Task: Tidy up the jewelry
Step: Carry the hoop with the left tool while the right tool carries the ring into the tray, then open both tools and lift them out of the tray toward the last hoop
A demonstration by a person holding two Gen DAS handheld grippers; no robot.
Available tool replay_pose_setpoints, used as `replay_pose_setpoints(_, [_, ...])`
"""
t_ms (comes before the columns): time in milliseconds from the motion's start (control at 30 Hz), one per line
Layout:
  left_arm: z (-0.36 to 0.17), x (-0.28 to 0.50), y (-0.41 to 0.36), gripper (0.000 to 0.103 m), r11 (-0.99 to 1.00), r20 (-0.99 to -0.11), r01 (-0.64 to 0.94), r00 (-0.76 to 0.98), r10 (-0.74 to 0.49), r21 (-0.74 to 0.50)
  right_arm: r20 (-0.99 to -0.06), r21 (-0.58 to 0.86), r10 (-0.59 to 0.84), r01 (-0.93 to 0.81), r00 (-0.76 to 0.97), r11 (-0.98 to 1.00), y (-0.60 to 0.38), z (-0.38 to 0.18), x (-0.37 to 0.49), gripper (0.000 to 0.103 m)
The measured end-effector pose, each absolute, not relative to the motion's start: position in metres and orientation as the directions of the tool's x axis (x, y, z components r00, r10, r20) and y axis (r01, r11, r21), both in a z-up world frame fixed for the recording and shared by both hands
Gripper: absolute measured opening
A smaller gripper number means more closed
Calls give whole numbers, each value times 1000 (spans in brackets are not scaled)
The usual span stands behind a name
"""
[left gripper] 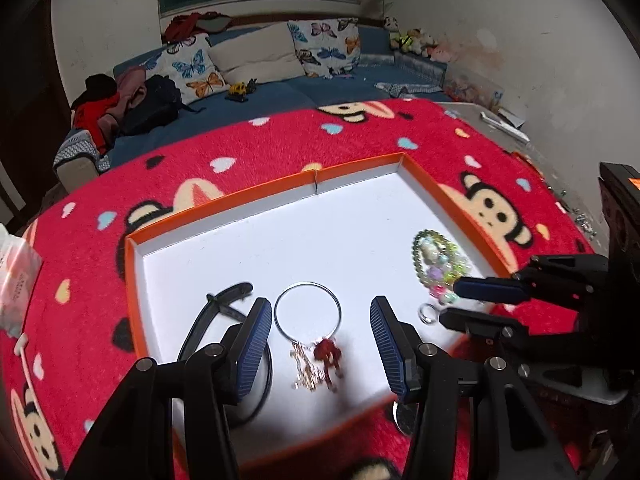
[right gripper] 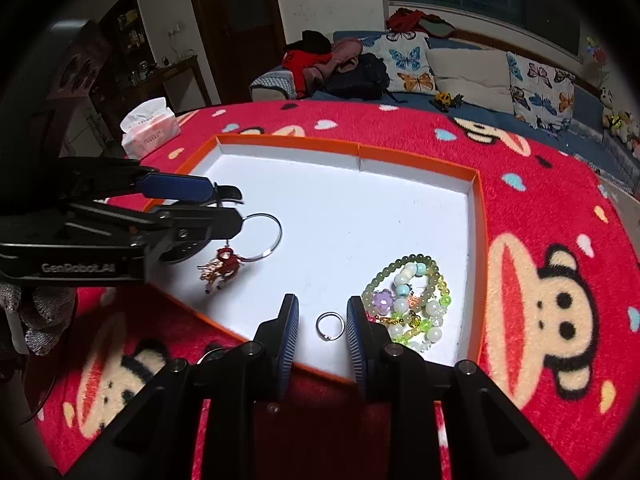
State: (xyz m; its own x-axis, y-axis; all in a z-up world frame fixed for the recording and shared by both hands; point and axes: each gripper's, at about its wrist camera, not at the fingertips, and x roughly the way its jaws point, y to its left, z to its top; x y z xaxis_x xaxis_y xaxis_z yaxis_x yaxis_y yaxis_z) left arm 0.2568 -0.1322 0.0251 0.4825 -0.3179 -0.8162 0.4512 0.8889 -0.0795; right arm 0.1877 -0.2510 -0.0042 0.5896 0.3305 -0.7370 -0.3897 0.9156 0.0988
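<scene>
The small silver ring (right gripper: 330, 325) lies on the white floor of the orange-rimmed tray (right gripper: 416, 158), between my right tool's (right gripper: 322, 320) narrowly parted jaws, untouched, beside the beaded bracelets (right gripper: 412, 304). My left tool (left gripper: 316, 336) stands half open over the bangle with red charms (left gripper: 308, 312), gripping nothing.

Table covered by a red plush cloth (right gripper: 400, 140) printed with cartoon monkey faces and hearts. Directly on the cloth: a shallow orange-rimmed tray (right gripper: 420, 162) with white floor, and a tissue pack (right gripper: 150, 130) near one edge.
</scene>
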Motion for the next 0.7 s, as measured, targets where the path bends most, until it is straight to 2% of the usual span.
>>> replay_pose_setpoints(267, [38, 204, -120, 57, 877, -807, 472, 481, -342, -91, -728, 83, 324, -391, 604, 916, -255, 3, 162, 36])
replay_pose_setpoints(700, [-2, 156, -140, 58, 866, -861, 486, 384, -334, -119, -768, 96, 281, -330, 576, 939, -275, -22, 129, 44])
